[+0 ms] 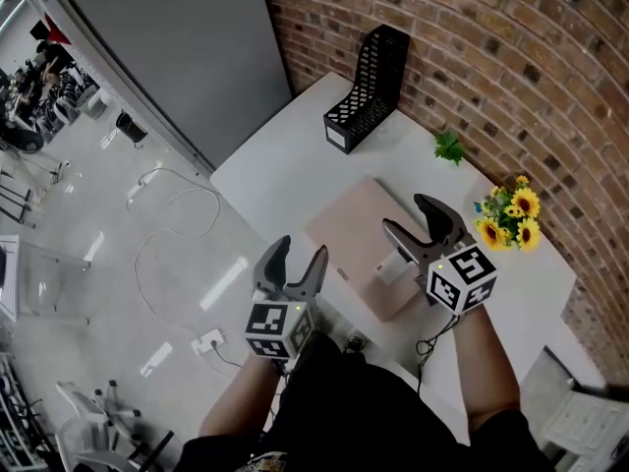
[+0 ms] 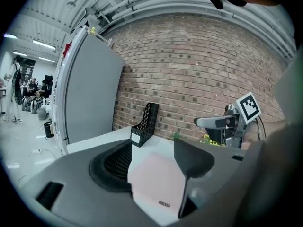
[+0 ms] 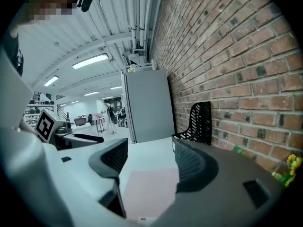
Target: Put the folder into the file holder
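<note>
**Head view:** A white table (image 1: pixel 285 165) is standing in the corner between a brick wall (image 1: pixel 472 57) and a tall grey cabinet (image 1: pixel 187 37). A pink folder (image 1: pixel 359 229) is lying flat on the table. The black file holder (image 1: pixel 369 87) is standing well beyond the folder, by the wall, and nothing is showing inside it. Yellow flowers (image 1: pixel 511 214) are sitting to the right of the folder, and a small green plant (image 1: pixel 450 147) is sitting beyond it. The left gripper (image 1: pixel 299 254) is hanging just left of the folder, off the table edge. Its claw is standing wide open and holding nothing. The right gripper (image 1: pixel 405 214) is hanging over the folder's near right part. Its claw is also gaping wide and holding nothing. It is covering that part of the folder, and a small white thing (image 1: pixel 393 265) under it is too hard to make out. The shiny floor (image 1: pixel 118 254) left of the folder is carrying thin cables.

**Left gripper view:** The folder is showing between the open jaws, down on the table, and the jaws are not touching it. The file holder is standing beyond the folder. The folder's near edge is getting cut off by the gripper body.

**Right gripper view:** The jaws are standing apart over the folder with nothing pinched. The file holder is standing beyond the folder against the bricks. People far back in the room are looking too small to tell apart.
</note>
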Demonstrator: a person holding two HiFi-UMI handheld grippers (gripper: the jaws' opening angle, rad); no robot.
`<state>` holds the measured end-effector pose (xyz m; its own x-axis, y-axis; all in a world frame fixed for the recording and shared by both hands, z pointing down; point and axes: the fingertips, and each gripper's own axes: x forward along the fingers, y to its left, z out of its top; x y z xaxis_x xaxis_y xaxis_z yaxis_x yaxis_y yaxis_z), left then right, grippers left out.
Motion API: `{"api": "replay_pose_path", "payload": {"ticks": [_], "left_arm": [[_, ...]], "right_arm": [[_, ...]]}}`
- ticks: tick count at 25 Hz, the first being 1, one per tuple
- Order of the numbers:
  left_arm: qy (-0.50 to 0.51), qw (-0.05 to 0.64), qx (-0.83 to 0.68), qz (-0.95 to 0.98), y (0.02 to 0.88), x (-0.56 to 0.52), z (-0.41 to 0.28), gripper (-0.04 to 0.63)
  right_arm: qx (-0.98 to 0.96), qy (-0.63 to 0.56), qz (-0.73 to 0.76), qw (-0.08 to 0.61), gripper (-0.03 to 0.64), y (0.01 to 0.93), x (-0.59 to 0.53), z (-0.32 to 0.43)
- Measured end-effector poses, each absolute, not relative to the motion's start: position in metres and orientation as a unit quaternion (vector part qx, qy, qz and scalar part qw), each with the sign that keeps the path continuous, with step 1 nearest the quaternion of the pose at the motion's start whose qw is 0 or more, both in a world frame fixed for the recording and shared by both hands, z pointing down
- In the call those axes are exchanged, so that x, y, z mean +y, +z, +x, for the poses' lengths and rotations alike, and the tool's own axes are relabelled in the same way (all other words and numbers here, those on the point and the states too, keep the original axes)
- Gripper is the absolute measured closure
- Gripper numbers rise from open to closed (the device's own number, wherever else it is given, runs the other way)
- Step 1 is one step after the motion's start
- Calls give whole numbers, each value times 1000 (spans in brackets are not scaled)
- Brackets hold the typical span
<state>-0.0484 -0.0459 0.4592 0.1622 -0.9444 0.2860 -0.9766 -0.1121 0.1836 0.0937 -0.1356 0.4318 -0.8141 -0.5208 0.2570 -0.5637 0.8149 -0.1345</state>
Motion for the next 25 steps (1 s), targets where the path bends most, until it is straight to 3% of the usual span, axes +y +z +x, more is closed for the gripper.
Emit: {"api": "replay_pose_path", "payload": {"ticks": [25], "left_arm": [[62, 367, -640, 672, 615, -100, -77, 298]], "right_arm": [[-917, 204, 232, 253, 244, 572, -224, 41]]}}
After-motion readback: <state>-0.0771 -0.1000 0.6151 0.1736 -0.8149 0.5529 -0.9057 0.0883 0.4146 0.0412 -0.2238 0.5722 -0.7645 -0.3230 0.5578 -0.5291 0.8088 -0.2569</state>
